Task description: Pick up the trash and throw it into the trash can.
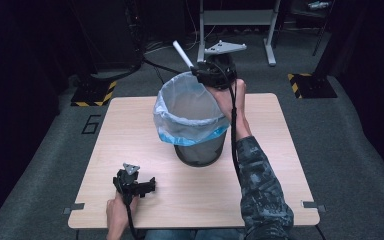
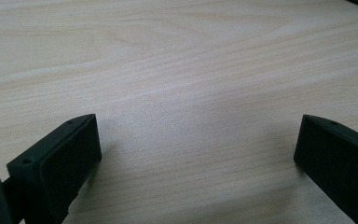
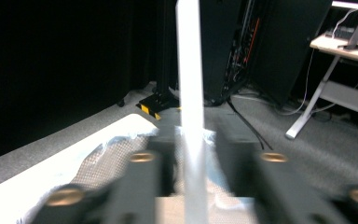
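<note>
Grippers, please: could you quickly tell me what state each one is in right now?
Left gripper: open, jaws wide apart over the bare table, holding nothing.
Right gripper: shut on a white stick, above the lined bin.

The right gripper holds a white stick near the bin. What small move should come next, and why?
Probably open the right gripper to drop the white stick. It is held just above the far rim of the lined bin, so it would likely fall inside; a slight shift inward first seems safer.

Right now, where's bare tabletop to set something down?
Most of the table is bare: the whole right side past the forearm, the far-left corner, and the near strip between the left gripper and the bin. The middle is crowded by the bin, with the right gripper holding a white stick above its far rim.
</note>
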